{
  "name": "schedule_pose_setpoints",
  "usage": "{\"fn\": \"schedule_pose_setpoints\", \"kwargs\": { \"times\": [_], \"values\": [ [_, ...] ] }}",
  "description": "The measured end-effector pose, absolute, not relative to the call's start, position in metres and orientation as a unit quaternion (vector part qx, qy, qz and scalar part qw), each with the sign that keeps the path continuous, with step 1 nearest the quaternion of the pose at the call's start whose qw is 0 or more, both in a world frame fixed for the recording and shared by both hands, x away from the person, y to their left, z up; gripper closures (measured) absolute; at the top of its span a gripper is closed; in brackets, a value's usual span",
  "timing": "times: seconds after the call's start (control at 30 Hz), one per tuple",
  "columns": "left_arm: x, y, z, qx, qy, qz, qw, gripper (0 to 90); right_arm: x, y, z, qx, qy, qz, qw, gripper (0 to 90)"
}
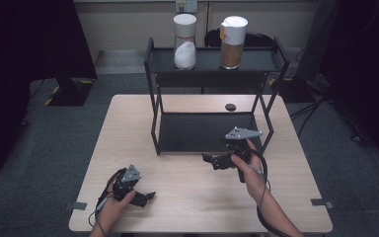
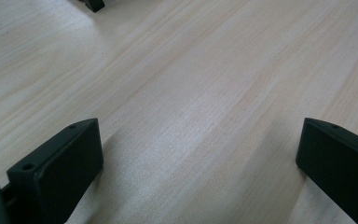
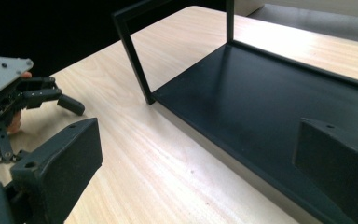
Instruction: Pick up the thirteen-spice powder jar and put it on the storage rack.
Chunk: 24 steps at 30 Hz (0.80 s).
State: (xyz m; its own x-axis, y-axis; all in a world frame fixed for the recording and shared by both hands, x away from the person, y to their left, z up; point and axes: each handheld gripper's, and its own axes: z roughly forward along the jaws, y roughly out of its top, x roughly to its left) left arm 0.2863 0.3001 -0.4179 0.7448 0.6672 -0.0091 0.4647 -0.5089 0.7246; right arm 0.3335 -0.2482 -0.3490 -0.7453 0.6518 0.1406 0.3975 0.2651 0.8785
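A black two-tier rack [image 1: 154, 74] stands on the far half of the wooden table [image 1: 187, 192]. Two white-lidded jars sit on its top shelf: one with white contents [image 1: 184, 49], one with brown contents [image 1: 232, 49]. My left gripper [image 1: 147, 197] lies low near the front left, open over bare wood [image 2: 191, 70]; nothing is between its jaws [image 2: 200, 126]. My right gripper [image 1: 209, 159] is held just before the rack's lower shelf [image 1: 197, 133], open and empty [image 3: 199, 125]. The right gripper view looks across that shelf [image 3: 270, 88], and the grey plate [image 3: 2, 70] of the other gripper is at its left.
A small black round thing [image 1: 230, 106] lies on the table behind the rack. The rack's front left post [image 3: 135, 60] rises near my right gripper. Grey carpet [image 1: 54, 148] surrounds the table, and dark stands are at both far sides.
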Motion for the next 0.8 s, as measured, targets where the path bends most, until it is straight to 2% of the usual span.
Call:
{"fn": "schedule_pose_setpoints", "kwargs": {
  "times": [0.8],
  "values": [
    [0.286,0.300,-0.418,0.858,0.330,0.137,0.370,0.0,0.329,-0.255,-0.379,0.315,0.810,0.480,0.117,0.4]
  ]
}}
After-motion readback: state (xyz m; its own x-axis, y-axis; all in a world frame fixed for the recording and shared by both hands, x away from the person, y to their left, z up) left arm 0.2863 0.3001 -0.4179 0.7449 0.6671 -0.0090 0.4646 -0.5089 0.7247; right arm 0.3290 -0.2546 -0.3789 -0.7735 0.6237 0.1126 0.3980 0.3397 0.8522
